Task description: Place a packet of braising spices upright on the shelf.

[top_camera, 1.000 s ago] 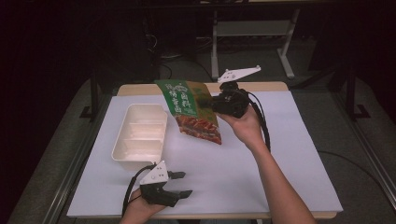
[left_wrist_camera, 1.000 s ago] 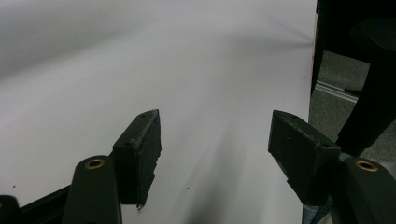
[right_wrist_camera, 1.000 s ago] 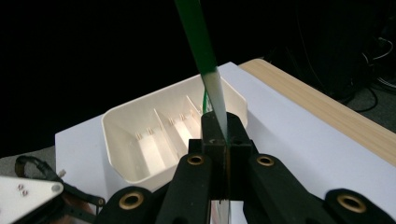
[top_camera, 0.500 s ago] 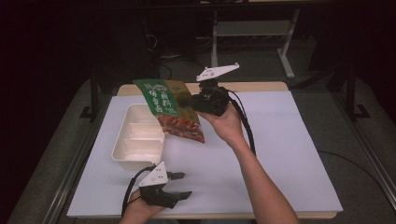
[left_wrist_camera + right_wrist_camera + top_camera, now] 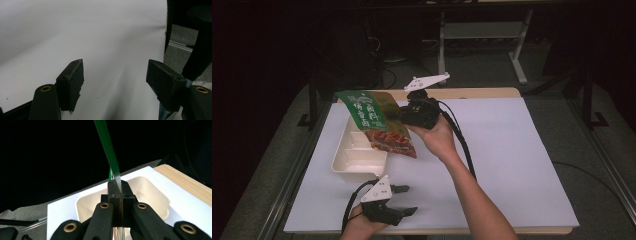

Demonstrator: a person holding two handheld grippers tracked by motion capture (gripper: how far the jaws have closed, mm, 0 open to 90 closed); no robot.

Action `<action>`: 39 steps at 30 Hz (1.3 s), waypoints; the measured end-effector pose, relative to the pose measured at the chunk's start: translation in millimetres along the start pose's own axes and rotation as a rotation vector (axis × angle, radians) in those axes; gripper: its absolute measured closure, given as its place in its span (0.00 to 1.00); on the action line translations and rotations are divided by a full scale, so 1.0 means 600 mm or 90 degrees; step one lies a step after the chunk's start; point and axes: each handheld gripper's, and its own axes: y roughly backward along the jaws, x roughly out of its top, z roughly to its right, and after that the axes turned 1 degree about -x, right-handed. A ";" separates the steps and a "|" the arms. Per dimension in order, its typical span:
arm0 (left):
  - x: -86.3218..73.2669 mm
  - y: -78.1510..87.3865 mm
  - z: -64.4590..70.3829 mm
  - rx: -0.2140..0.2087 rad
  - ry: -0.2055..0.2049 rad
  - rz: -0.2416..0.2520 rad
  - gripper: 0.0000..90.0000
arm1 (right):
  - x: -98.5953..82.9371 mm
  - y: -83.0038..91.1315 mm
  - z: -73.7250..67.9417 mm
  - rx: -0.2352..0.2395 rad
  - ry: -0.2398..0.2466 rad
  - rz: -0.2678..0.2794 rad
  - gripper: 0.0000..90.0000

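Pouch (image 5: 377, 122) print unreadable; tray (image 5: 357, 160) partly hidden behind pouch.

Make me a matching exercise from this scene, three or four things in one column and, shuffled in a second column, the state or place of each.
Things:
1. green and red snack pouch
2. cream compartment tray
3. left gripper
4. right gripper

States:
A. jaws apart, holding nothing, at the table's near edge
B. lifted in the air over the tray
C. resting on the white table cover
D. jaws clamped on the pouch's edge

Pairs: 1-B, 2-C, 3-A, 4-D
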 end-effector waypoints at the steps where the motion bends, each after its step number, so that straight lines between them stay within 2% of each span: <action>1: 0.000 0.001 0.000 0.000 -0.002 -0.002 0.33 | 0.001 -0.010 -0.005 0.005 0.000 -0.002 0.99; 6: -0.005 0.007 -0.003 0.001 -0.005 -0.007 0.33 | 0.002 -0.032 -0.011 0.016 -0.002 -0.001 0.99; 11: -0.008 0.009 -0.005 -0.001 0.007 -0.003 0.32 | 0.000 -0.069 -0.015 0.033 -0.011 0.004 0.99; 14: -0.008 0.008 -0.005 0.001 -0.003 -0.003 0.32 | 0.000 -0.081 -0.017 0.039 -0.013 0.006 0.99; 16: -0.009 0.006 -0.005 0.001 -0.002 -0.007 0.32 | -0.002 -0.098 -0.022 0.045 -0.013 0.003 0.99; 27: -0.013 0.000 -0.003 -0.007 -0.006 -0.014 0.32 | -0.019 -0.148 -0.023 0.067 -0.033 0.003 0.99; 31: -0.012 0.001 -0.003 -0.008 -0.007 -0.011 0.32 | -0.037 -0.167 -0.018 0.063 -0.050 -0.007 0.99; 33: -0.011 0.001 -0.003 -0.008 -0.009 -0.012 0.32 | -0.041 -0.169 -0.016 0.061 -0.053 -0.007 0.99; 35: -0.011 -0.002 -0.001 -0.011 -0.013 -0.016 0.31 | -0.049 -0.173 -0.007 0.057 -0.068 0.004 0.99; 39: -0.011 -0.005 0.001 -0.015 -0.016 -0.021 0.31 | -0.055 -0.177 -0.001 0.044 -0.072 -0.001 0.99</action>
